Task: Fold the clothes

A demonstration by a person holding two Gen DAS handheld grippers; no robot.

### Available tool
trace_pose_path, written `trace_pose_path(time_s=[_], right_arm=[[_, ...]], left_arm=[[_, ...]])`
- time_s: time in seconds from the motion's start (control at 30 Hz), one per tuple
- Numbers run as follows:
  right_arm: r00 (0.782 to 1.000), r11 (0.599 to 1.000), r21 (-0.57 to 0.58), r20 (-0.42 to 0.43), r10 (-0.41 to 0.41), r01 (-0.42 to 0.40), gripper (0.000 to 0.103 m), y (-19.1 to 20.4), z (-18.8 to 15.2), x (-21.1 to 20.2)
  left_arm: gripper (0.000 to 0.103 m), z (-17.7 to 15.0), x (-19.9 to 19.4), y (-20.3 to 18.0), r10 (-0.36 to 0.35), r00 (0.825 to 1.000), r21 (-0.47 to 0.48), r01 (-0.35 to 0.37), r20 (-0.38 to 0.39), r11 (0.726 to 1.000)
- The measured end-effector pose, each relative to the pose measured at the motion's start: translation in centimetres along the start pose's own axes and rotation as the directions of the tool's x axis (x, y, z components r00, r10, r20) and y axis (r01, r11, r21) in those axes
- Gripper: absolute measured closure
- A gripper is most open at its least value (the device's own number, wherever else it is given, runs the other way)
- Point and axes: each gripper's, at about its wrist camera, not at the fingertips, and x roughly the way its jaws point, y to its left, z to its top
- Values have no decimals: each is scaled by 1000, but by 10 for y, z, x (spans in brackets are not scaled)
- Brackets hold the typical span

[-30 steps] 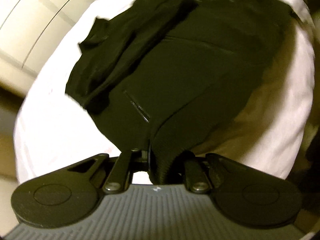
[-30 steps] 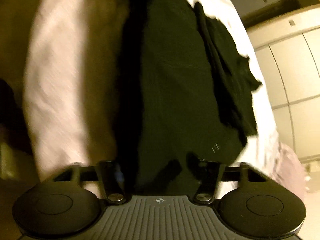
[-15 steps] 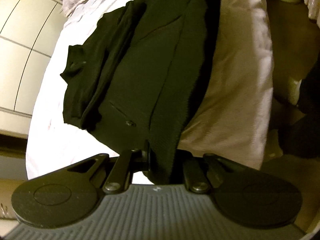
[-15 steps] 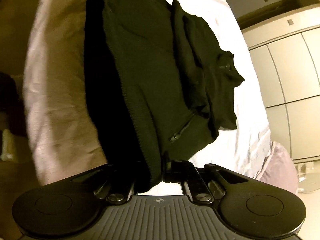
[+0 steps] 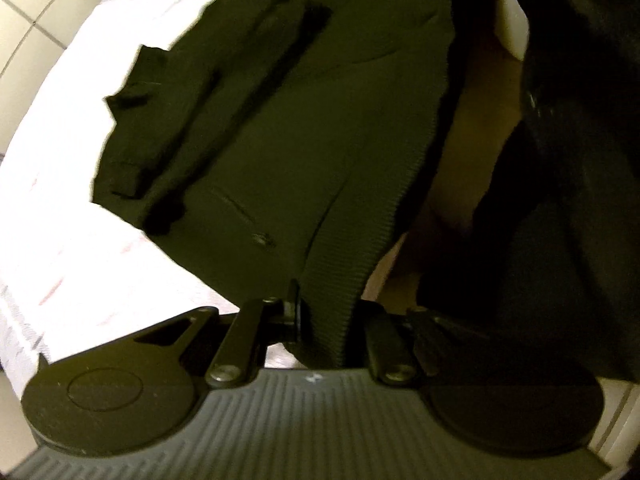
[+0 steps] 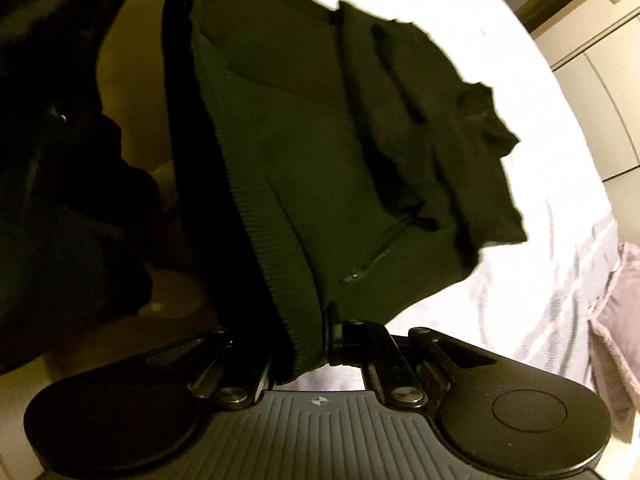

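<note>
Left wrist view only: we see a round snap or button on the jacket front at about 6 o'clock of the cloth, and tiled floor at 10 o'clock.
Right wrist view only: we see a zip pocket with its pull low on the jacket, a cabinet front at 2 o'clock, and a grey-pink pillow at 4 o'clock.
Jacket: the dark jacket lies mostly on the white bed sheet, its sleeve and collar bunched toward 10 o'clock in the left view and toward 2 o'clock in the right view.
Left gripper: the left gripper is clamped on the ribbed hem, which runs straight up out of the closed fingers.
Right gripper: the right gripper is likewise pinched on the ribbed hem; the left finger is buried under cloth, the right finger shows bare.
Pose: we look along both tools toward the bed, each holding one end of the same hem, the hem lifted off the sheet near the fingers.
Edges: the hem side hangs over the bed's near edge; beyond it, at 3 o'clock in the left view and 9 o'clock in the right, we see a dark shape, too dim to make out.
Open room: bare sheet spreads past the jacket on the far side, at 8 o'clock in the left view and 3 o'clock in the right.
</note>
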Motion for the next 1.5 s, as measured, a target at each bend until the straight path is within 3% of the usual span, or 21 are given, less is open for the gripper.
trace_pose_path(time_s=[0.13, 0.27, 0.43, 0.5, 0.6, 0.7, 0.87, 1.13, 1.5], right_arm=[[997, 999, -2, 68, -38, 39, 101, -61, 16, -18], [995, 999, -9, 91, -30, 31, 101, -147, 48, -9], [998, 1000, 12, 61, 14, -15, 101, -245, 88, 36], [997, 995, 72, 37, 60, -63, 101, -283, 99, 61], [990, 978, 160, 10, 137, -137, 101, -336, 113, 101], [980, 952, 241, -7, 197, -190, 101, -379, 121, 143], [963, 914, 321, -24, 269, -247, 101, -427, 125, 196], [922, 849, 387, 8, 388, -360, 101, -494, 119, 269], [897, 763, 508, 43, 441, -399, 101, -522, 103, 348]], left_arm=[[96, 24, -11, 51, 6, 1000, -66, -5, 24, 998], [96, 47, -18, 104, 8, 999, -131, -2, 48, 991], [96, 75, 34, 219, -100, 993, -183, 111, 70, 977], [95, 85, 56, 264, -146, 986, -203, 160, 80, 966], [95, 91, 105, 322, -250, 965, -243, 263, 81, 934], [95, 95, 147, 359, -312, 947, -270, 320, 72, 908], [95, 101, 201, 397, -365, 930, -313, 362, 51, 878], [95, 108, 262, 439, -386, 923, -419, 356, 16, 835], [91, 110, 346, 473, -395, 918, -524, 324, -27, 788]])
